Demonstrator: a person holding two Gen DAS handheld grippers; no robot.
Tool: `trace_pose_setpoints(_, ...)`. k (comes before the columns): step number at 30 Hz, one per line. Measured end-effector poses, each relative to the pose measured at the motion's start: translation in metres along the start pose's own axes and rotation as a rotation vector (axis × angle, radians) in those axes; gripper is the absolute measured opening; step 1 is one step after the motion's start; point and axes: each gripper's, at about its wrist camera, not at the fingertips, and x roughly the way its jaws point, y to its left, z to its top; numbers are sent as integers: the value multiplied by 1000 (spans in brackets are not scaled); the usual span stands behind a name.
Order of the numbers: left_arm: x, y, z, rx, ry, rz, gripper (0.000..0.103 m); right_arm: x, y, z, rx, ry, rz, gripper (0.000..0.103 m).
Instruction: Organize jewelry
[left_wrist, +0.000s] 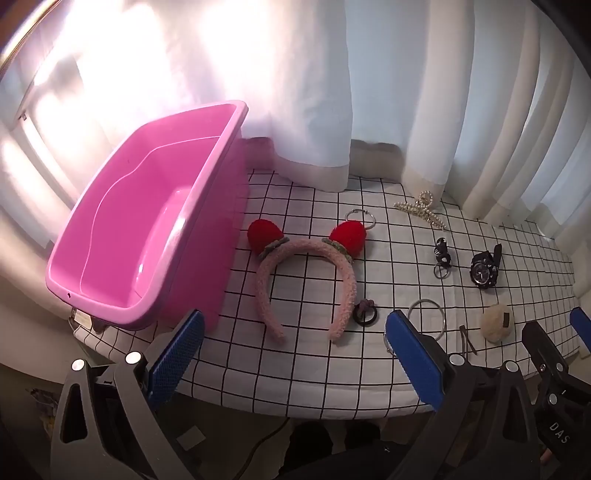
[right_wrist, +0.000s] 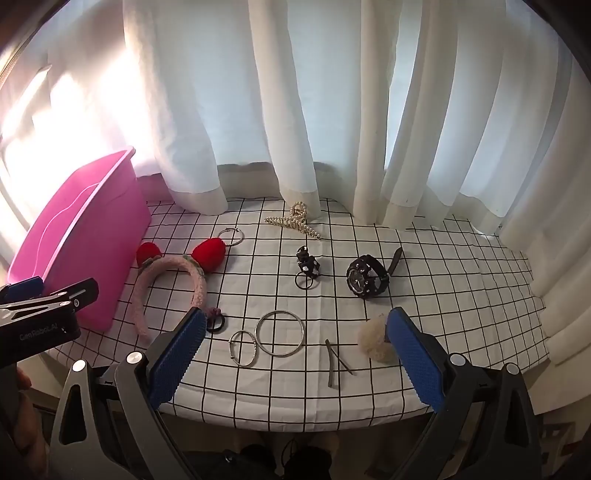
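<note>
Free room and obstacles. The pink tub (left_wrist: 147, 229) fills the left of the frame, open-topped, its inside bare; its tall wall blocks any sideways path from the cloth. Beside it, at centre, the fluffy headband (left_wrist: 306, 273) lies flat with a black hair tie (left_wrist: 365, 313) touching its right end. A bare strip of checked tablecloth (right_wrist: 295, 391) runs along the lower edge. At centre, two metal rings (right_wrist: 280, 332) lie touching; the watch (right_wrist: 365, 277) and pearl clip (right_wrist: 295, 221) sit further up, well apart. Curtains (right_wrist: 295, 110) close off the top.
</note>
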Motion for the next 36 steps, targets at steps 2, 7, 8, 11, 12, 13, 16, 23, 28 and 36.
trace_pose_setpoints(2,0,1,0,-2,-2,2,97,1,-1,-1,0,2,2,94)
trace_pose_setpoints(7,-1,0,-1,-4,-4,6,97,0,0,-1,-6,-1,3,94)
trace_pose_setpoints(8,-1,-1,-2,-4,-4,6,97,0,0,-1,-5,0,3,94)
trace_pose_setpoints(11,-2,-1,-3,-3,-6,6,97,0,0,-2,-5,0,4,94)
trace_pose_setpoints(12,-2,-2,-3,-2,-6,7,97,-1,0,-3,-4,0,4,94)
trace_pose_setpoints(13,-2,-2,-3,-3,-6,7,97,-1,0,-3,-3,-1,4,94)
trace_pose_setpoints(16,-2,-3,-3,-3,-7,7,97,-1,0,-3,-4,0,4,94)
trace_pose_setpoints(23,-3,-5,-3,-3,-7,9,97,-2,-1,-4,-1,0,5,94)
trace_pose_setpoints(28,-3,-5,-3,-2,-6,9,97,-2,0,-5,2,1,8,94)
trace_pose_setpoints(36,-4,-5,-4,-1,-6,10,97,-3,0,-6,5,1,9,94)
